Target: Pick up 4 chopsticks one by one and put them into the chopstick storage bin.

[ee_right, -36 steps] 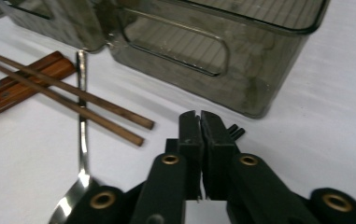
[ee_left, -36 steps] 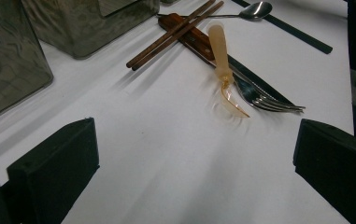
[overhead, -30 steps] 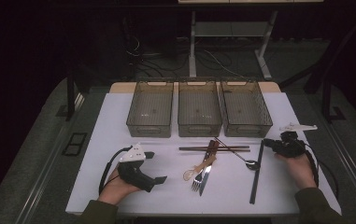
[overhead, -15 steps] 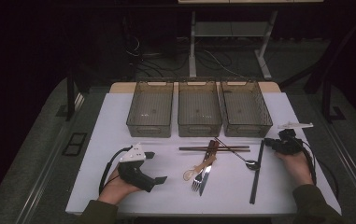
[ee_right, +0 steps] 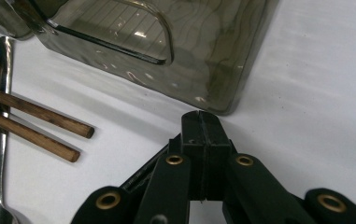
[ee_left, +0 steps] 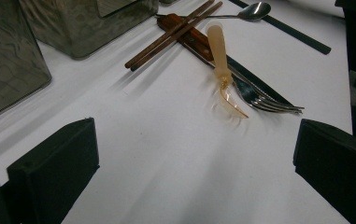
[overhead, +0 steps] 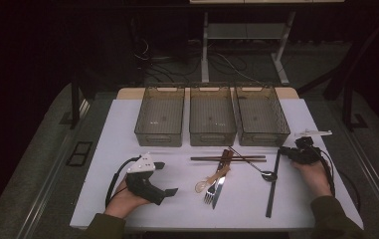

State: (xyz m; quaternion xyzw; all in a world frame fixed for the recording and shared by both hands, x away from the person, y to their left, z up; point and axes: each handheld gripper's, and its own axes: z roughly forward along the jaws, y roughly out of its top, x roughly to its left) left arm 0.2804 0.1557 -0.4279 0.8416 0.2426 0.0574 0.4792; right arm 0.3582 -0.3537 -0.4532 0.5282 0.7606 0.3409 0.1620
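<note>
Wooden chopsticks (ee_right: 31,123), brown pair, parallel, lying just beside steel spoon (ee_right: 0,140)

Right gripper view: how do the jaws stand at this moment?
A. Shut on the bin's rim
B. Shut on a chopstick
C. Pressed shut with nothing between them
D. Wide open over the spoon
C. The right gripper has its two black jaws meeting flat with nothing clamped, in front of a smoky bin; the wooden chopsticks lie apart on the table, off to its left.
</note>
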